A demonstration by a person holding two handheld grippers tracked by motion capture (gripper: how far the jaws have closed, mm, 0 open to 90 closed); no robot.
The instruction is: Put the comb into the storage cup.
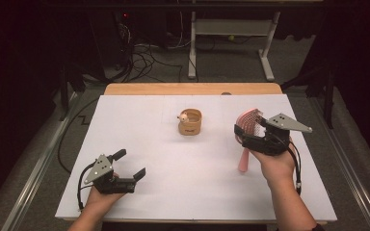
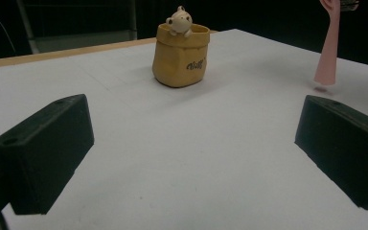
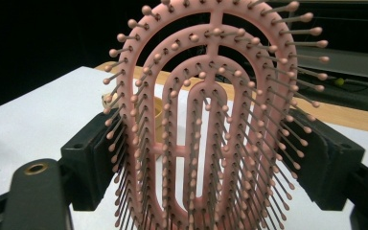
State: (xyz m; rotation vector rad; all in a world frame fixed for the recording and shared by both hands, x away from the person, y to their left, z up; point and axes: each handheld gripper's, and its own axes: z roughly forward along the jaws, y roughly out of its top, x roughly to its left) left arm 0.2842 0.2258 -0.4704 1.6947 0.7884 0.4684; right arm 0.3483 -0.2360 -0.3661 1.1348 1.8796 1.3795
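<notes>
**Item 1, hairbrush (image 1: 248, 126).** Pink, vented paddle head with ball-tipped bristles, slim handle. Location: right half of the table, about four o'clock from the yellow pot. Held off the board, head uppermost, handle hanging down toward the white surface; in the left gripper view the handle tip (image 2: 326, 72) shows a small shadow beneath it, so it appears clear of the table.

**Item 2, right gripper (image 1: 250, 132).** Jaws clamped on the two edges of the brush head; in the right gripper view the head (image 3: 211, 120) stands upright between the black pads, bristles facing the camera.

**Item 3, left gripper (image 1: 127, 163).** Location: about seven o'clock on the table (image 1: 139, 110), near the front edge. Jaws wide apart, nothing between them; it points across the board toward the pot.

**Item 4, pot (image 1: 190, 122).** Small yellow sack-shaped container with a little bear figure (image 2: 179, 21) on its rim, near table centre, twelve o'clock in the left gripper view. Open top, apparently empty apart from the figure.

**Step in hand (judged):** brush lifted and carried; the pot is the likely destination.

**Next move calls for:** travel toward ten o'clock, keeping the handle downward and centred over the opening, clear of the bear, then lowering before release. The light pot may tip; the free gripper could steady it.
</notes>
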